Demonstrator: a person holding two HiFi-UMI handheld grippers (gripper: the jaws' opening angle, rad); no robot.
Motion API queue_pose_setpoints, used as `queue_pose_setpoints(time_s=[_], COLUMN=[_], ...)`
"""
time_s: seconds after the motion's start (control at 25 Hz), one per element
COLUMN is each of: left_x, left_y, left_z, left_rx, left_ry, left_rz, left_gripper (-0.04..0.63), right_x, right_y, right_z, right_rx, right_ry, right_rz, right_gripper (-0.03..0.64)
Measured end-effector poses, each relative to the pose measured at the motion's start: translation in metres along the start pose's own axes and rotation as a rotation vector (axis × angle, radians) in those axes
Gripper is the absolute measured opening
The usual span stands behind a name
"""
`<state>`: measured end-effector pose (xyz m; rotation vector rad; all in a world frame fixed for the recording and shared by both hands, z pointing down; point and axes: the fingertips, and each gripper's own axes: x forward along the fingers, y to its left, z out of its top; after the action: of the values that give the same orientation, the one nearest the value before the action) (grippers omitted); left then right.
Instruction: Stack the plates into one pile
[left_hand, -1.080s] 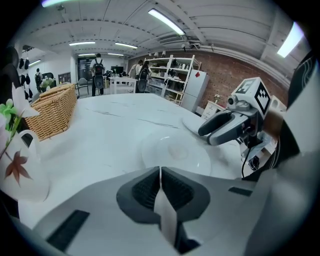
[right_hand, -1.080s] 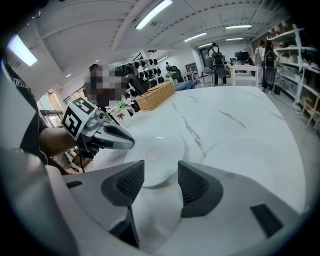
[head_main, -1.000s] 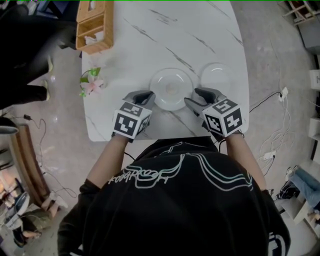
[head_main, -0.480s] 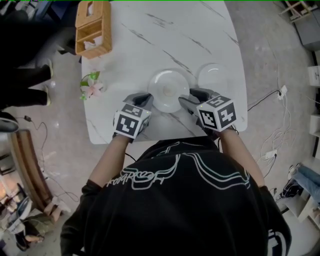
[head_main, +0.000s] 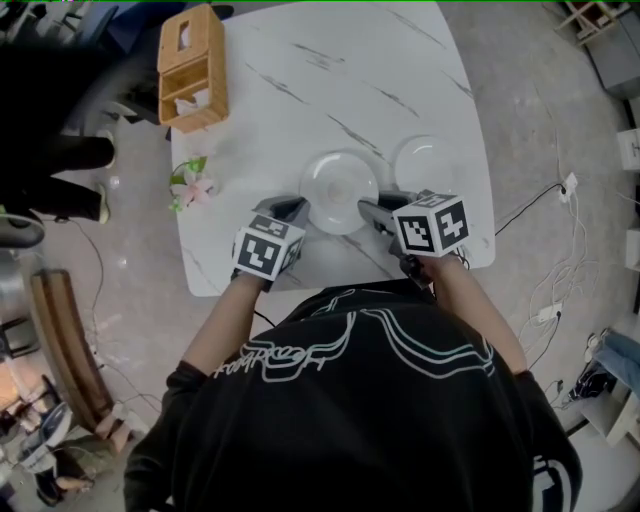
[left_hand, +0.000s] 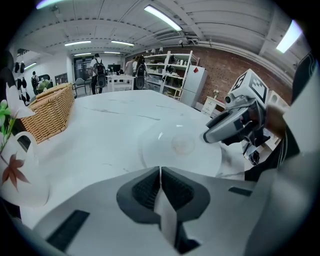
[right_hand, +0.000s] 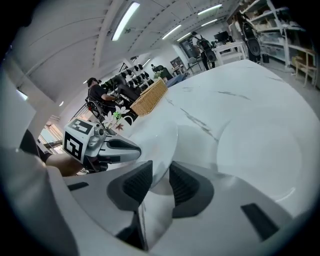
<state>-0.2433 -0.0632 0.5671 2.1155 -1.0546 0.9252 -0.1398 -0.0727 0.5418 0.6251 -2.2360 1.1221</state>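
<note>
left gripper (head_main: 292, 210): pressed together, empty, at plate (head_main: 340, 185) left rim | right gripper (head_main: 367, 211): jaws just closing, pinching plate right rim | small plate (head_main: 428, 160): near surface (head_main: 300, 80) right edge

Two plates (head_main: 335, 180) (head_main: 430, 158), two grippers (head_main: 296, 208) (head_main: 370, 209), one basket (head_main: 192, 68)

A white plate (head_main: 340, 190) and a smaller white plate (head_main: 428, 160) on a white table (head_main: 300, 90) veined with grey; a tan wicker basket (head_main: 192, 68), pink flowers (head_main: 190, 188) with green leaves, and a black shirt (head_main: 350, 420) with white line art.
</note>
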Motion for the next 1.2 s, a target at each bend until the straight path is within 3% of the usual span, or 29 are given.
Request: queue_pose_setpoints(time_s=[0.36,0.76,1.2], left_x=[-0.001,-0.016,-0.038], left_y=[-0.002,-0.004,-0.027], left_z=[0.004,0.019,0.050], left_rx=[0.005,-0.069,-0.095], left_ry=[-0.001,-0.073,-0.151], left_rz=[0.001,-0.017,0.028], left_gripper=[0.031,0.031,0.031], right_x=[-0.007,-0.021,-0.066], right_y=[0.002,-0.002,-0.022], right_z=[0.008,0.017,0.028], right_rx=[0.163,0.223,0.260], right_ry=[-0.088,-0.139,-0.196], right_rz=[0.083,0.092,0.109], right_gripper=[0.061,0.035,0.035])
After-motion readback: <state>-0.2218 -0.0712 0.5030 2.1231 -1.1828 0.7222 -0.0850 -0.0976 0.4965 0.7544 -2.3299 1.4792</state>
